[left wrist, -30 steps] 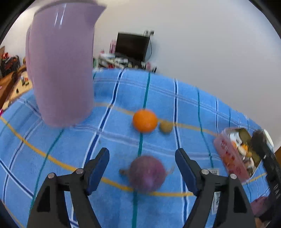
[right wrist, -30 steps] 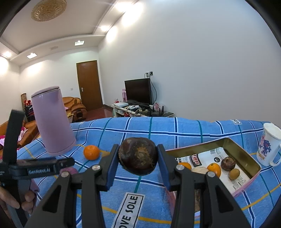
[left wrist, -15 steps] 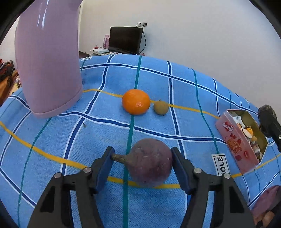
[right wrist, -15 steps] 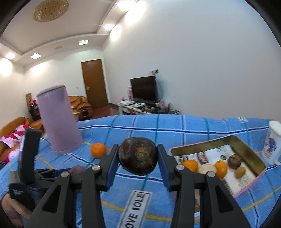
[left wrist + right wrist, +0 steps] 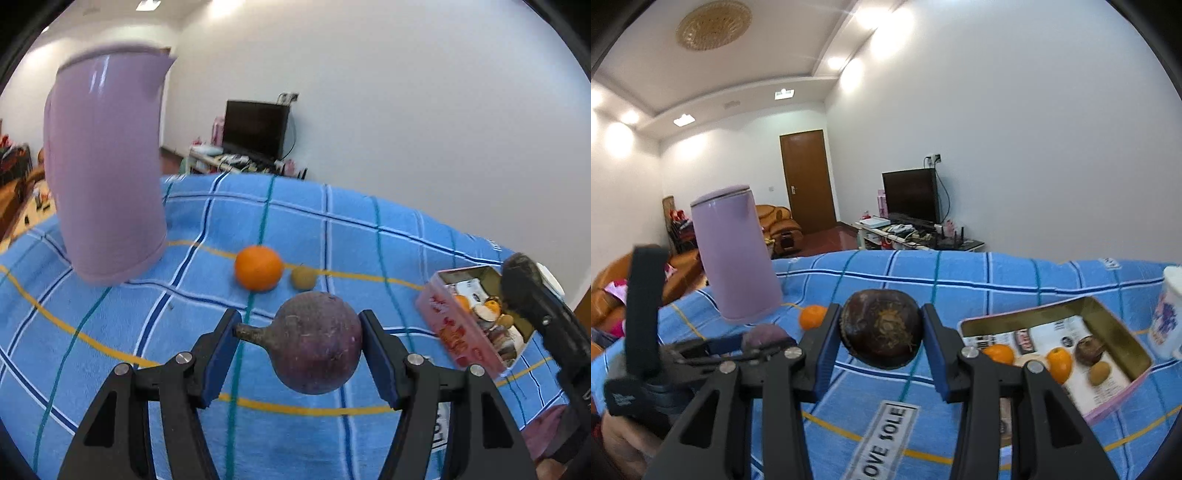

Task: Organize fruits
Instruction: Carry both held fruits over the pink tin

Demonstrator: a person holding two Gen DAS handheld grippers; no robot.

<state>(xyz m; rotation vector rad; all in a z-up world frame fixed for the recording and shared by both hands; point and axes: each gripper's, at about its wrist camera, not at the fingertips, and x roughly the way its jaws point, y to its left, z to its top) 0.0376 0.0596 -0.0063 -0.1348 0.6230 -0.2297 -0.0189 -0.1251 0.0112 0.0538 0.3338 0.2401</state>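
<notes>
My left gripper (image 5: 299, 321) is shut on a round purple fruit (image 5: 317, 354) with a short stem and holds it just above the blue checked cloth (image 5: 110, 332). Beyond it on the cloth lie an orange (image 5: 258, 267) and a small brownish-green fruit (image 5: 303, 277). My right gripper (image 5: 880, 314) is shut on a dark brown round fruit (image 5: 881, 328), held above the cloth left of the open pink tin (image 5: 1027, 314). The tin holds two oranges (image 5: 1058, 363) and several small fruits.
A tall lilac kettle (image 5: 107, 177) stands at the back left of the cloth. A white printed mug (image 5: 1167, 317) stands right of the tin. A "LOVE SOLE" label (image 5: 886, 439) is sewn near the cloth's front. A hand (image 5: 624, 446) holds the left gripper.
The left jaws closed on the purple fruit, which lay on the cloth, and lifted it. The right gripper kept its dark fruit and barely moved.
</notes>
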